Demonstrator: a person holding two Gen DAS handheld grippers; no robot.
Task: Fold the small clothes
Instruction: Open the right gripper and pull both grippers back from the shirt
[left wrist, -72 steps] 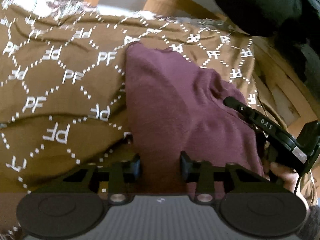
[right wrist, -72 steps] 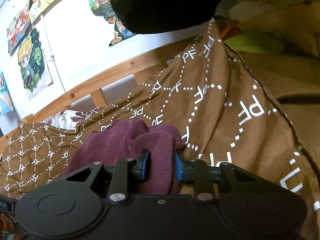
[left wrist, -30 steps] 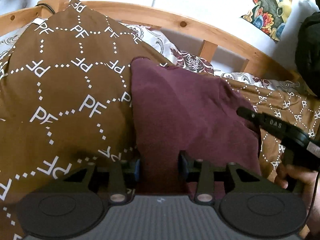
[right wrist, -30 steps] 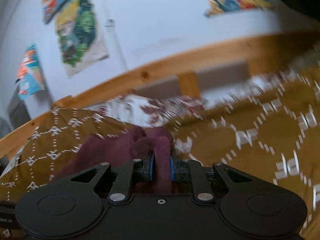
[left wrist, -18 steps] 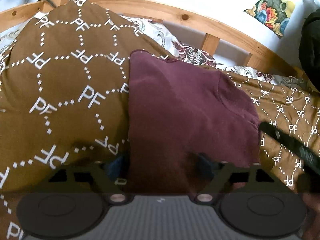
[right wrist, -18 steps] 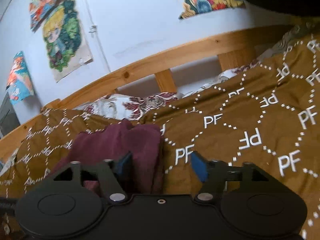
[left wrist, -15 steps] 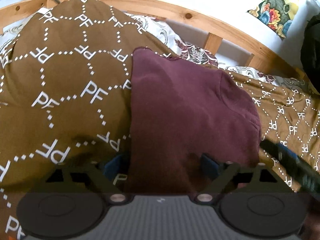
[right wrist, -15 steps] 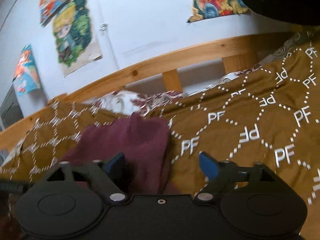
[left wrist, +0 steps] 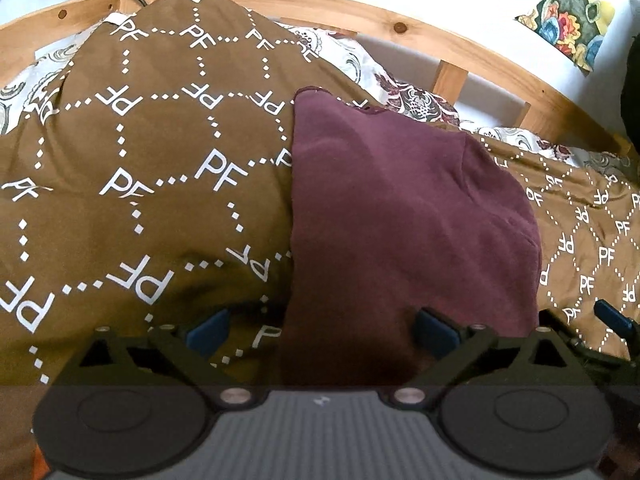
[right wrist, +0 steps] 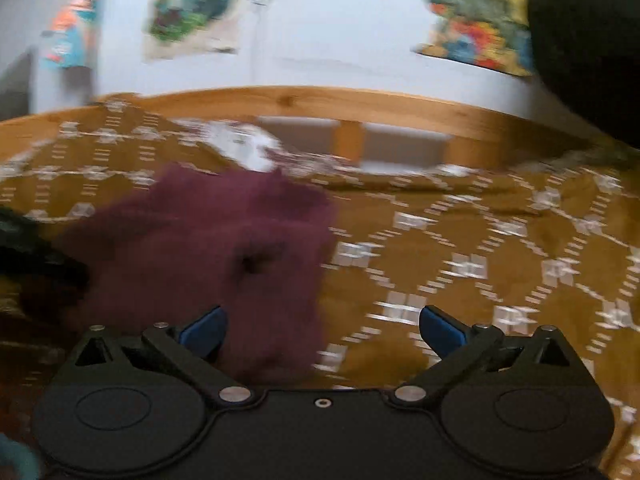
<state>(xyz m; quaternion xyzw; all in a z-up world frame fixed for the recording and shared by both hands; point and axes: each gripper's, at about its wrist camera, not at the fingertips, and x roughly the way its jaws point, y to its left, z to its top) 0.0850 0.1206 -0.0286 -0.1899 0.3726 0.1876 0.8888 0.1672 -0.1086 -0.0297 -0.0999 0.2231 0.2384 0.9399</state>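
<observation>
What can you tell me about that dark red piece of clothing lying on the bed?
The garment is maroon, of a soft, matte, knit-looking fabric. It lies folded into a rough rectangle on the brown blanket, its left edge straight, its right side rounded with a layered fold. A thin hem shows at the far end, near the patterned sheet. The left gripper and right gripper are both open, with its near edge between their fingers; neither grips it. The right view is blurred.

Plain maroon garment, brown blanket with white dotted diamond grid and "PF" lettering, white floral-print sheet, blue finger pads, multicoloured posters
</observation>
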